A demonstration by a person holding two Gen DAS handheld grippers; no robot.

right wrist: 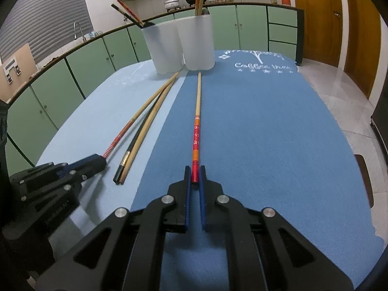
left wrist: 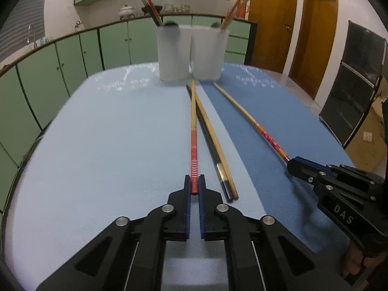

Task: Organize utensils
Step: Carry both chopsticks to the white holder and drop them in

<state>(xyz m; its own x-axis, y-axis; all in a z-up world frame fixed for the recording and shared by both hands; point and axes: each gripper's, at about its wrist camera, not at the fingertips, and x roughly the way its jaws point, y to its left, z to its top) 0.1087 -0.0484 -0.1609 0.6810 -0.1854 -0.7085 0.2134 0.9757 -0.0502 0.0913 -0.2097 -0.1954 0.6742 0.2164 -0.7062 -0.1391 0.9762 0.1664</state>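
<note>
My left gripper is shut on the red, white-ringed end of a bamboo chopstick that lies on the light blue mat, tip toward the cups. My right gripper is shut on the red flowered end of another chopstick on the darker blue mat. A black chopstick and a plain bamboo one lie crossed between them. At the far end stand two frosted cups, left and right, each holding several chopsticks. The right gripper also shows in the left wrist view, and the left gripper in the right wrist view.
The light blue mat and the dark blue mat with white lettering cover the table. Green kitchen cabinets run behind it. Wooden doors and a cardboard box are to the right, beyond the table edge.
</note>
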